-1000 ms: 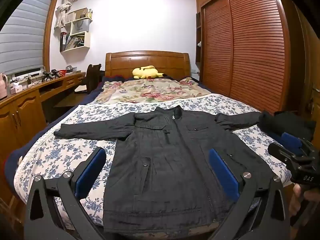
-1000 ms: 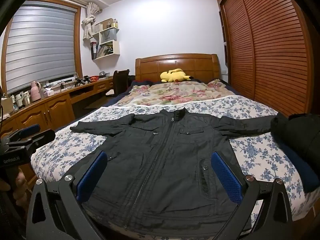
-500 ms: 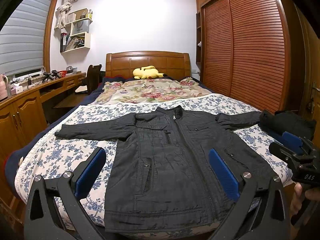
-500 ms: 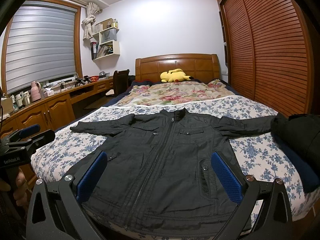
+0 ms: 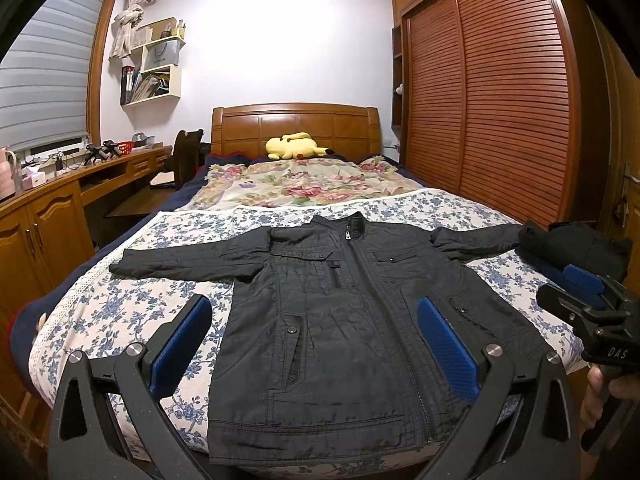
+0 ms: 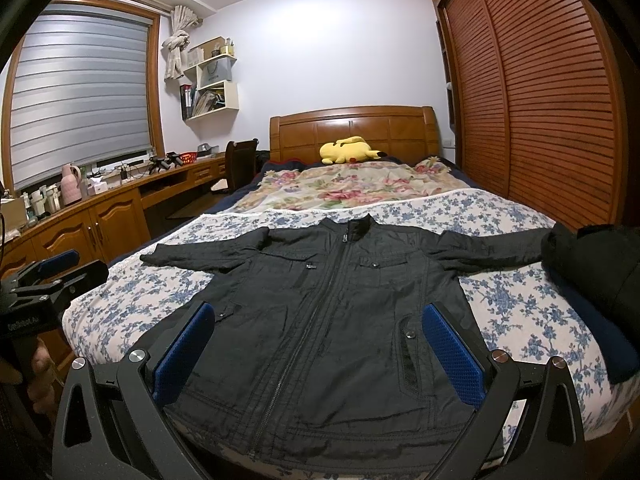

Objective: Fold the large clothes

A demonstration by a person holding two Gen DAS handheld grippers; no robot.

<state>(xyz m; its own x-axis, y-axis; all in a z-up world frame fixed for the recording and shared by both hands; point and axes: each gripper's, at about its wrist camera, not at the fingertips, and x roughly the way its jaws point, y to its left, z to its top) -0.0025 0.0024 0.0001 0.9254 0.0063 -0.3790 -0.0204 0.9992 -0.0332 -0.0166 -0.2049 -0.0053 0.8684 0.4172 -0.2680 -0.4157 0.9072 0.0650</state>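
Note:
A black zip-up jacket (image 5: 340, 320) lies flat and face up on the bed, both sleeves spread sideways, hem at the near edge; it also shows in the right wrist view (image 6: 332, 312). My left gripper (image 5: 314, 340) is open and empty, held above the jacket's lower part. My right gripper (image 6: 320, 344) is open and empty, also above the hem area. Each gripper shows in the other's view: the right one (image 5: 588, 300) at the far right, the left one (image 6: 44, 276) at the far left.
The bed has a blue floral sheet (image 5: 120, 312) and a flowered quilt (image 5: 304, 184) further back, with a yellow plush toy (image 5: 294, 146) by the headboard. A dark folded garment pile (image 6: 592, 268) lies on the bed's right edge. A wooden desk (image 6: 100, 208) runs along the left, a slatted wardrobe (image 5: 500, 100) along the right.
Both grippers have lifted slightly, so the jacket sits a little lower in both views. The jacket has not moved and both grippers stay open.

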